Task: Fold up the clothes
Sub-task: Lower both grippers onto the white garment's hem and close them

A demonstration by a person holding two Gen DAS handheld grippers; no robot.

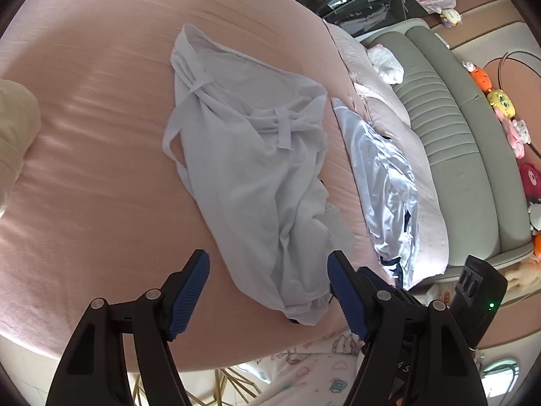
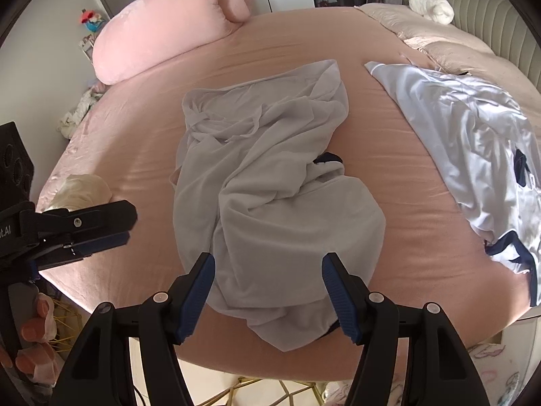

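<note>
Nearest the lens in the left wrist view, the left gripper stands with its blue ribbed pads well apart and nothing pressed between them; the near end of a crumpled pale grey garment lies on the sheet in the gap below its fingers. The right gripper is likewise spread wide over the same garment, its pads hovering at either side of the cloth's near edge without pinching it. The garment lies rumpled in the middle of a bed covered by a pink sheet, with loose straps or ties bunched at its far end and a bit of dark trim showing at one fold. Just beside it, toward the headboard, a shiny white garment with navy trim lies spread and creased, apart from the grey one. A large pink pillow rests at the far edge of the bed. In the right wrist view the left gripper shows at the left edge, above the sheet. A row of plush toys sits behind the headboard.
</note>
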